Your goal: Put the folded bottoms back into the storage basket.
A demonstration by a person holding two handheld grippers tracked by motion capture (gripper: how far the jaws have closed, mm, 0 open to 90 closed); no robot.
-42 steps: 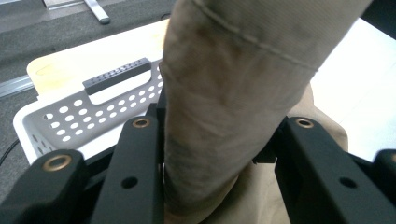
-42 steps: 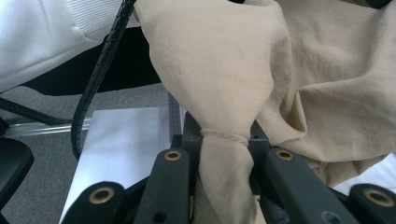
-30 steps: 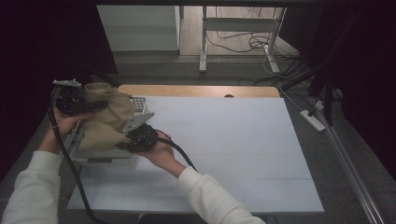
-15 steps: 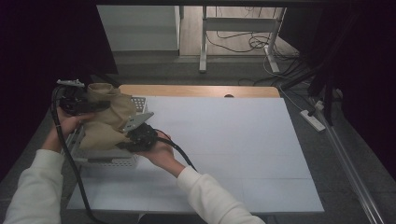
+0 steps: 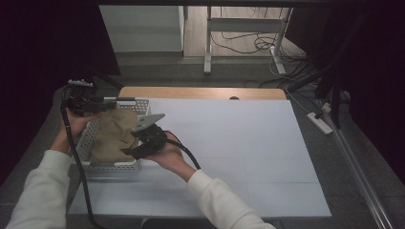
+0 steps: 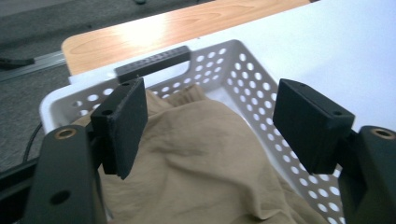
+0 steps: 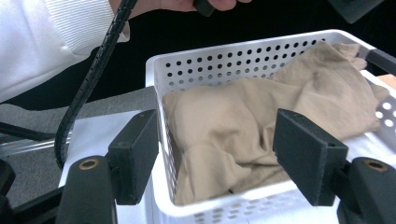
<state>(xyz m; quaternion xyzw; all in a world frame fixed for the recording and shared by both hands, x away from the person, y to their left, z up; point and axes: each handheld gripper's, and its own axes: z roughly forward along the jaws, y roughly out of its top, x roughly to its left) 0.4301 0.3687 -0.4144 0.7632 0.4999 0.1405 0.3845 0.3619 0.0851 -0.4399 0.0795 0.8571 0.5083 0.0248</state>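
Left gripper [image 5: 111, 101]: jaws apart, just opened, nothing pinched; hangs over far end of basket, held at far left of table; pads [image 6: 122, 123] seen wide to each side of cloth in left gripper view.
Left hand [image 5: 76, 121]: wrapped round gripper body, outside left wall of basket; cable [image 5: 76, 164] trailing down past sleeve.
Basket [image 5: 83, 143]: white, perforated, on left part of table; dark handle bar [image 6: 153, 63] at far rim.
Cloth [image 5: 111, 136]: tan, crumpled, lying loose inside basket; one end bunched toward far rim, rest spread to near rim; free of both grippers.
Right gripper [image 5: 126, 151]: jaws apart, just opened, nothing between pads; at near right corner of basket, grey plate on top; in right gripper view, left pad [image 7: 135, 156] outside basket wall, right pad over cloth.
Right hand [image 5: 167, 155]: on table just right of basket, white sleeve behind.
Table [image 5: 248, 143]: white top, wooden strip along far edge.
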